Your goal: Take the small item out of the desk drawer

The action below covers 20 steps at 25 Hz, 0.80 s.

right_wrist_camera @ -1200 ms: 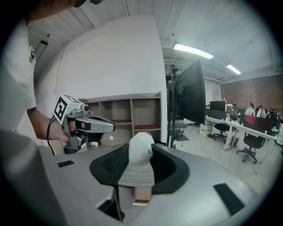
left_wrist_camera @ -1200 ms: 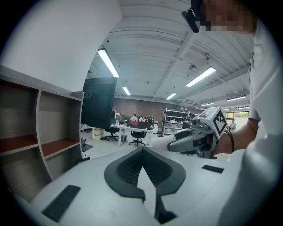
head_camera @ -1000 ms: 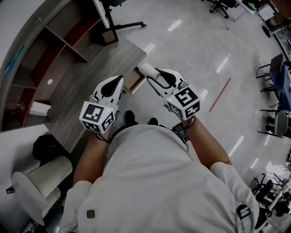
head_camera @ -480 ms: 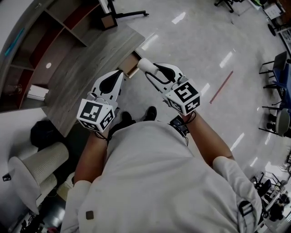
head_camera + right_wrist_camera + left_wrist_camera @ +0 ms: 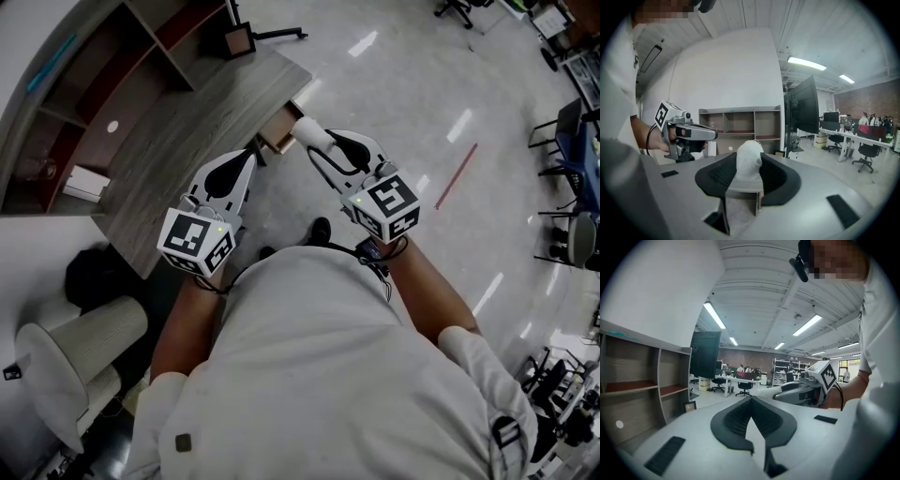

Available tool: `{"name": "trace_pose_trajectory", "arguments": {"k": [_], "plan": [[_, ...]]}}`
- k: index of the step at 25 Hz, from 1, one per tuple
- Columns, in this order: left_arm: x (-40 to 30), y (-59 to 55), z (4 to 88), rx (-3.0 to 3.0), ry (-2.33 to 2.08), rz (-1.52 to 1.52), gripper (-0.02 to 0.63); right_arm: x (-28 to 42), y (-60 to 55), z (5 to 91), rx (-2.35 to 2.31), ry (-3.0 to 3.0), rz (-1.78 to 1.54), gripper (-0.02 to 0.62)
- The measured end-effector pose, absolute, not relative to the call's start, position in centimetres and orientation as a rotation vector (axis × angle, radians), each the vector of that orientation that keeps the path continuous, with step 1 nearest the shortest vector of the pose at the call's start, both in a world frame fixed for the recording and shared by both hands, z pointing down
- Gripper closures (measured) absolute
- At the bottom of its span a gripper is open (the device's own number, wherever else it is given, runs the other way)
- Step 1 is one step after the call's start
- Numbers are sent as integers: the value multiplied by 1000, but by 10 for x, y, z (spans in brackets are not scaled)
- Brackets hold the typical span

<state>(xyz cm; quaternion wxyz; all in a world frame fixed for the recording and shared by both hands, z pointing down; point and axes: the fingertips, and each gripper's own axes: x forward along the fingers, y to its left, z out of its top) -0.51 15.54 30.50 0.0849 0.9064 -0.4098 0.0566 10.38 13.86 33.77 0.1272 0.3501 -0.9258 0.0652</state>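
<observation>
- Head view puts me standing at the near corner of the grey wood-grain desk [image 5: 187, 150], a pair of tongs in each hand, both pointing at the small wooden drawer [image 5: 278, 133] that stands pulled out from the desk's front edge, close to that corner.
- My right gripper [image 5: 321, 150] is partly closed, and its pads clamp the small white fuzzy lump [image 5: 748, 164], which stands up between them.
- That lump sits just beside the drawer's open end and looks to be outside it rather than in it.
- My left gripper [image 5: 251, 159] has its jaws brought together with nothing between them. It hangs near the desk's front edge, just beside the drawer.
- I judge the lift-out is as good as done. What remains is to carry the lump clear and set it down somewhere, the desktop being the nearest bare spot.
- For that move I'd keep the squeeze steady, since the lump looks soft and could slip or crush.
- Behind the desk rise open shelves with reddish boards [image 5: 84, 103].
- Beyond it the pale glossy floor [image 5: 403, 94] carries a red strip [image 5: 455, 183].
- Across the room I can make out office chairs and more desks.
</observation>
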Motion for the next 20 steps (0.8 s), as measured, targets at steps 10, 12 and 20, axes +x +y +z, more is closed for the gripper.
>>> {"name": "trace_pose_trajectory", "arguments": {"k": [10, 12, 20], "plan": [[-78, 216, 295, 2747, -1186, 125, 595, 41, 207, 329, 1100, -2695, 173, 439], [-89, 227, 297, 2748, -1180, 121, 595, 34, 218, 326, 1124, -2696, 168, 439], [-120, 247, 295, 2758, -1175, 96, 595, 13, 245, 325, 1166, -2682, 142, 439]]}}
